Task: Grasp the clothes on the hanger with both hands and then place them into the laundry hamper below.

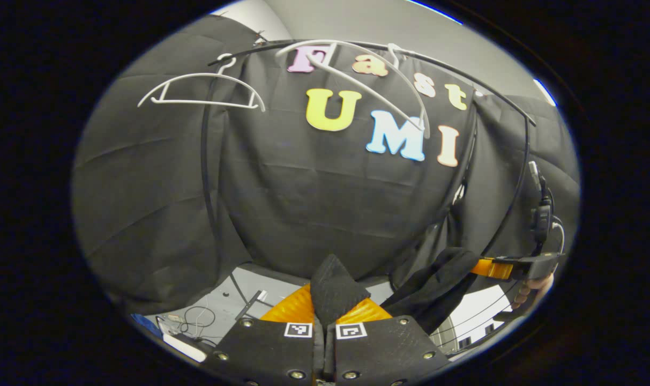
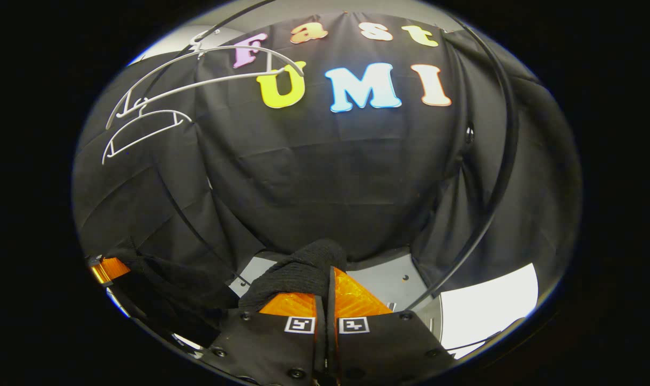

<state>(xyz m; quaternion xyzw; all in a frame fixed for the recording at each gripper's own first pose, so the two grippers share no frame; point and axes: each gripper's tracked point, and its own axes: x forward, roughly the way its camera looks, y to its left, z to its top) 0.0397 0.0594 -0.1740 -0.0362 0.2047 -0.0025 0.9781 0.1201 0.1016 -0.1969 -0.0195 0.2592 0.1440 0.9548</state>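
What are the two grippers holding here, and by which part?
Both hold one black knit garment: left gripper pinches a bunched fold, right gripper another fold at its far end.

The right gripper (image 2: 325, 300) pinches a fold of black garment (image 2: 298, 271) between its orange fingers (image 2: 351, 295). Far up on the left, two bare white hangers (image 2: 142, 120) hang from a black rail (image 2: 496, 177). Another gripper's orange finger (image 2: 107, 268) shows low at left.

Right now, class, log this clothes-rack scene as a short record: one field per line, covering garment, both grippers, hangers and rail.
garment: black knitted cloth, off the hangers, strung between both grippers
left gripper: orange fingers shut on the cloth
right gripper: orange fingers shut on the cloth
hangers: white plastic hangers, bare, hooked on the rail
rail: curved black metal rail overhead
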